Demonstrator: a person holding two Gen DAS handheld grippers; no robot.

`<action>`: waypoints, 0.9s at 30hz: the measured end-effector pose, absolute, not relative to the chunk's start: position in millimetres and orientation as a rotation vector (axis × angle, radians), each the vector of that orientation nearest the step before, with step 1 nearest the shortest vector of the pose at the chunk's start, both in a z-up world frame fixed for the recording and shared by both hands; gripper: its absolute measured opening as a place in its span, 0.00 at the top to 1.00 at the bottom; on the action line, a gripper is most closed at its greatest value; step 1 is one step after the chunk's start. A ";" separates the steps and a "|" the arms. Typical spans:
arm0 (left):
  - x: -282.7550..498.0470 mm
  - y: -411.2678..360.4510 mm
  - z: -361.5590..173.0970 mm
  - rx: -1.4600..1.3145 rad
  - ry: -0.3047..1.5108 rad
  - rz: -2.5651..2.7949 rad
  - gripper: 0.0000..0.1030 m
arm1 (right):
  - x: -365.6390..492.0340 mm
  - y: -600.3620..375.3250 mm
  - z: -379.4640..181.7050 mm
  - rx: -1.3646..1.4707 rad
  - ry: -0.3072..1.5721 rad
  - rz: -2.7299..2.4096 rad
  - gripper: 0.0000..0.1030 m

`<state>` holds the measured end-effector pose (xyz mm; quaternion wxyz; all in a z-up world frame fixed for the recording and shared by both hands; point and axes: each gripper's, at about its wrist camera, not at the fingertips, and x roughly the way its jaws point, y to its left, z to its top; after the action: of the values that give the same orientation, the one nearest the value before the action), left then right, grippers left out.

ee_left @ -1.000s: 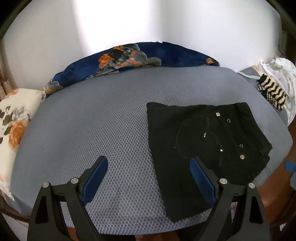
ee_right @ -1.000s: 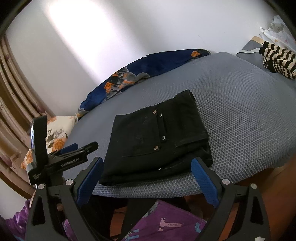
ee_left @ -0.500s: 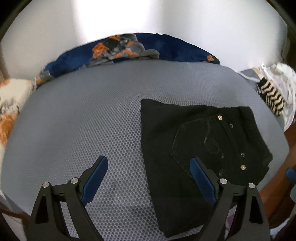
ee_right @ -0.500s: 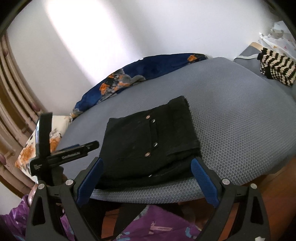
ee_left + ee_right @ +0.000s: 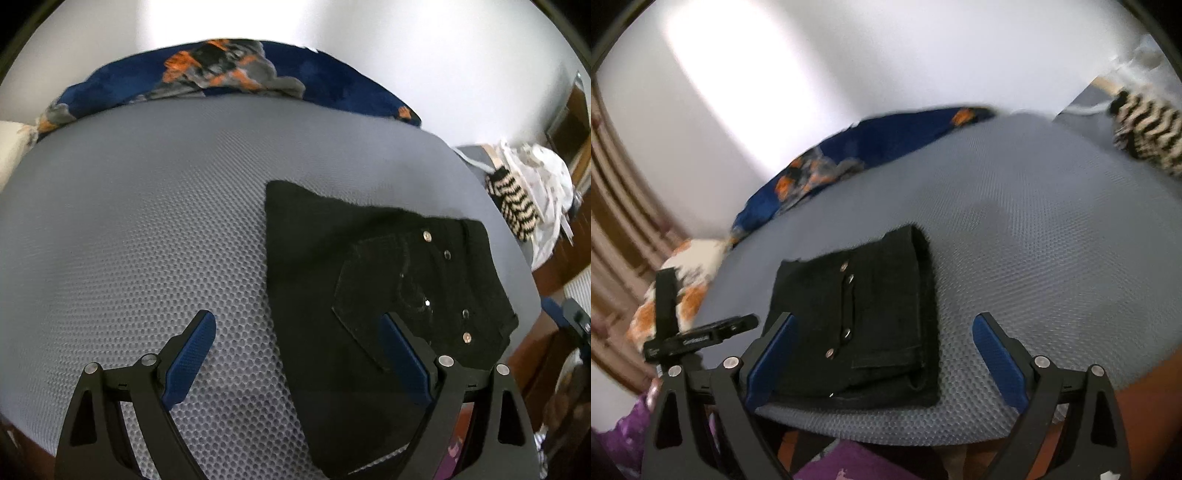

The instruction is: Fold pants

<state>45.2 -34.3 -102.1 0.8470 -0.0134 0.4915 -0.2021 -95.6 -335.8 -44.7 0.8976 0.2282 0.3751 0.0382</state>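
Both views are bent strongly by the fisheye lens, with dark corners left at the edges. A bright patch of daylight is thrown on the white wall (image 5: pixel 746 96), where detail is washed out. The right wrist view is smeared by motion blur; the black pants (image 5: pixel 369 280) are rendered nearly featureless.

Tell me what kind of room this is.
Probably a bedroom: a grey mattress, a floral pillow beside a blue blanket against the wall, and folded pants lying on the bed.

On my left claw (image 5: pixel 701 336), seen from my right wrist, a small white brand mark runs along its black body, too blurred to read.
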 end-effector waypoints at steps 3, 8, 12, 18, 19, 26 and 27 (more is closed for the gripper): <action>48.5 -37.0 -108.9 -0.036 1.065 -0.462 0.13 | -76.9 -342.4 -63.8 0.505 0.840 0.133 0.32; 54.7 -38.9 -120.4 -0.035 1.114 -0.478 0.13 | -49.8 -351.5 -88.1 0.543 0.902 0.145 0.36; 63.7 -38.6 -130.6 -0.066 1.159 -0.493 0.13 | -33.2 -356.2 -103.4 0.590 0.962 0.169 0.37; 70.7 -43.7 -139.8 -0.112 1.194 -0.561 0.14 | -11.8 -348.5 -122.2 0.631 1.082 0.274 0.43; 69.9 -47.1 -139.3 -0.102 1.190 -0.579 0.15 | -10.2 -348.7 -122.4 0.635 1.092 0.288 0.44; 62.2 -74.9 -139.7 0.042 1.153 -0.608 0.18 | -2.9 -349.7 -126.6 0.614 1.145 0.354 0.61; 63.3 -74.4 -139.6 0.025 1.153 -0.612 0.18 | -0.9 -351.7 -127.1 0.622 1.153 0.359 0.60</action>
<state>63.3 -74.4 -139.6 0.7945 0.0114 0.5362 -0.2849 -0.9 -351.7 -127.1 0.7781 0.2875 0.5333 0.1659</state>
